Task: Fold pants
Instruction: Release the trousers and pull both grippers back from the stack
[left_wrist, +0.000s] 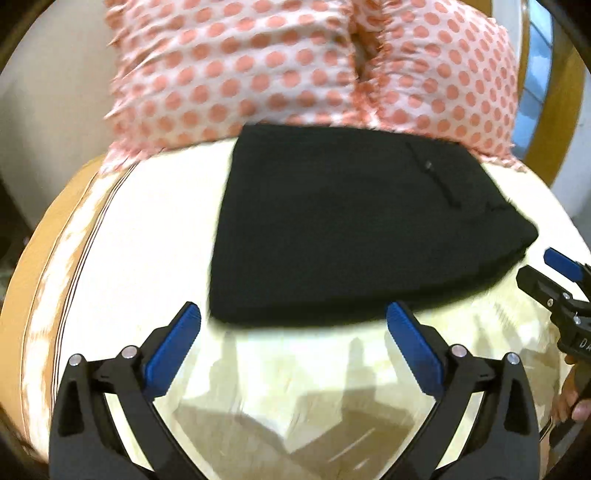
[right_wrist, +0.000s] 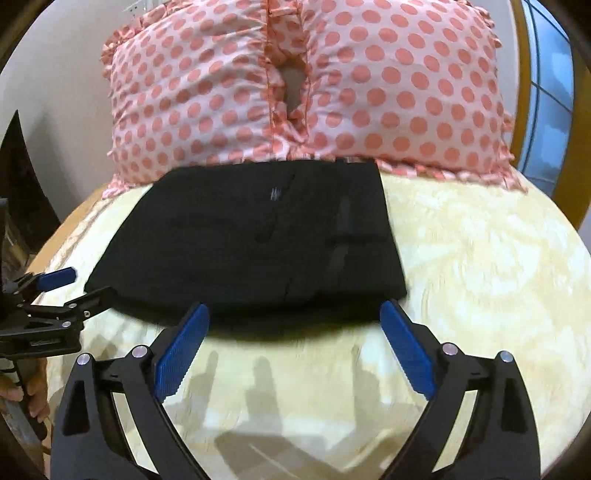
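Observation:
The black pants (left_wrist: 351, 225) lie folded into a compact rectangle on the cream bedspread, also in the right wrist view (right_wrist: 258, 243). My left gripper (left_wrist: 293, 314) is open and empty, just short of the pants' near edge. My right gripper (right_wrist: 295, 312) is open and empty, at the pants' near edge. The right gripper also shows at the right edge of the left wrist view (left_wrist: 554, 273). The left gripper also shows at the left edge of the right wrist view (right_wrist: 79, 284), by the pants' left corner.
A pink polka-dot pillow (left_wrist: 295, 66) lies right behind the pants, also in the right wrist view (right_wrist: 314, 85). The cream bedspread (right_wrist: 480, 258) stretches to the right. A wooden bed frame (left_wrist: 40, 236) runs on the left. A window (right_wrist: 550, 92) is at the far right.

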